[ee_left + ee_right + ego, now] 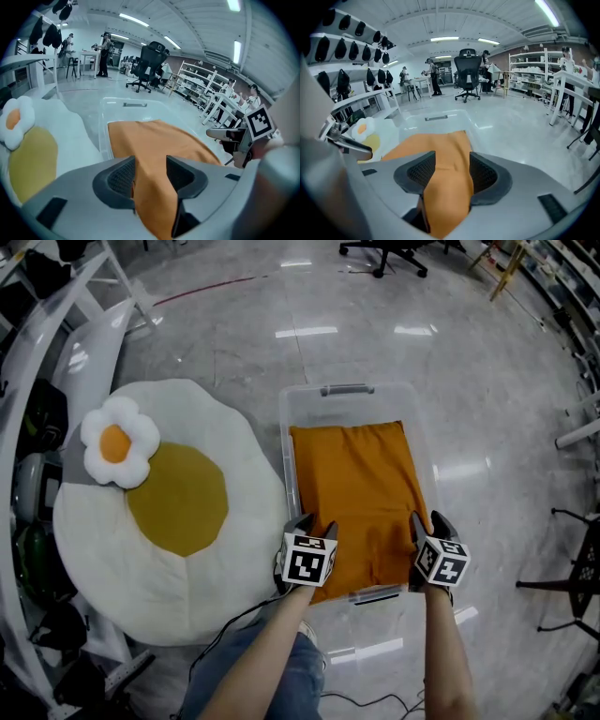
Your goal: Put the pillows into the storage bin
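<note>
An orange pillow (356,493) lies flat inside the clear plastic storage bin (287,418) on the floor. My left gripper (316,524) is at the pillow's near left corner and my right gripper (428,519) at its near right corner. In the left gripper view a ridge of the orange pillow (150,140) runs between the parted pads of the left gripper (150,173), which is open. The right gripper view shows the same: the pillow's cloth (440,150) lies between the spread pads of the open right gripper (447,171). A big fried-egg pillow (178,521) rests left of the bin.
A small white flower cushion (119,442) sits on the egg pillow's far left edge. A white rack (37,352) with dark items lines the left side. An office chair base (389,251) stands far behind the bin, a black stand (572,568) at right. A cable (225,629) trails by my legs.
</note>
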`<action>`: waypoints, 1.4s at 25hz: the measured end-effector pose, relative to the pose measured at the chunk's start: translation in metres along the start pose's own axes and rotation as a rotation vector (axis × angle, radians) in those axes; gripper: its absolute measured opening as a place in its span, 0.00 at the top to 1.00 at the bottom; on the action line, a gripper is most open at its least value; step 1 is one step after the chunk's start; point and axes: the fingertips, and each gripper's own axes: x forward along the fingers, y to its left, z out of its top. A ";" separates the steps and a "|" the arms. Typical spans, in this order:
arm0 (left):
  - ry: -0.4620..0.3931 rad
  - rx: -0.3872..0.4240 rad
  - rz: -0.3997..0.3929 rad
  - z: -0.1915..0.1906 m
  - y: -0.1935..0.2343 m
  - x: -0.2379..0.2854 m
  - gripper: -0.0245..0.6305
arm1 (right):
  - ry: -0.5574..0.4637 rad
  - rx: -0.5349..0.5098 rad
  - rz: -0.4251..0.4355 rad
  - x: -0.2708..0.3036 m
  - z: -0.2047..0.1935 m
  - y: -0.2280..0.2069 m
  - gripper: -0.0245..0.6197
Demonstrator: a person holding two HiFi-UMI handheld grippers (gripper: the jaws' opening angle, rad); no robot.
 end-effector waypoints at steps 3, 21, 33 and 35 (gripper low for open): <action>-0.038 -0.028 -0.010 0.017 -0.001 -0.019 0.61 | -0.021 0.004 0.038 -0.013 0.015 0.018 0.61; -0.361 -0.274 0.168 0.093 0.097 -0.253 0.59 | -0.073 -0.131 0.380 -0.093 0.171 0.242 0.58; -0.448 -0.455 0.494 0.024 0.232 -0.427 0.59 | -0.070 -0.321 0.728 -0.101 0.203 0.487 0.58; -0.453 -0.481 0.528 0.012 0.245 -0.444 0.59 | -0.061 -0.348 0.767 -0.104 0.200 0.517 0.58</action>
